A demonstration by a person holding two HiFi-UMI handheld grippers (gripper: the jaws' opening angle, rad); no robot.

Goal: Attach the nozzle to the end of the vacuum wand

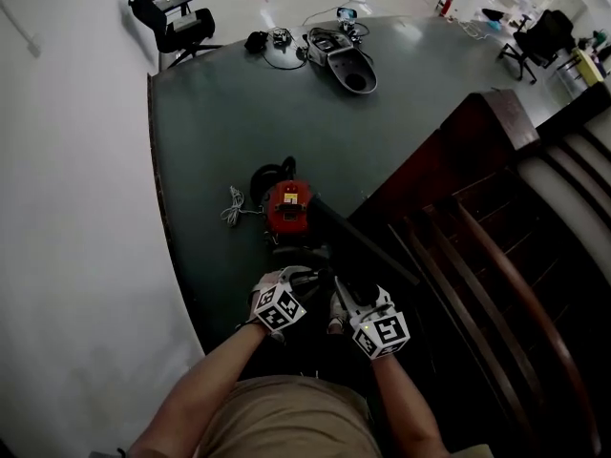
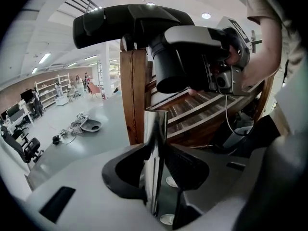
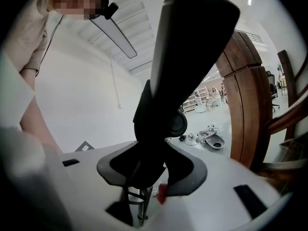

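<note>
**Head view.** The left tongs [image 1: 284, 299] and the right tongs [image 1: 368, 315] are close together over the near edge of the dark grey-green desk [image 1: 210, 132]. The red, boxy vacuum body [image 1: 288, 206] lies on the desk just beyond them. A white coiled cable [image 1: 232, 208] lies beside it. A dark brown wooden chair [image 1: 496, 237] stands at the right. This view is too dim to show the joint between the two parts.

**Left gripper view.** The left tongs are partly open and clamped on the shiny metal vacuum wand [image 2: 155, 143], which stands upright between the pads. The black plastic nozzle [image 2: 130, 20] hangs above the wand's free end, apart from it. By this view, the nozzle is not yet attached.

**Right gripper view.** The right tongs are drawn in on the lower neck of the black plastic nozzle, and the pads press it from both sides. The nozzle's broad end rises well clear of the pads.

**Hazards.**
- If the nozzle socket meets the wand rim at a tilt, it is likely to jam or fail to latch.
- The smooth metal tube can slide through the pads under push-on force.
- The nozzle is gripped only at its narrow neck, so it may pivot in the tongs.
</note>
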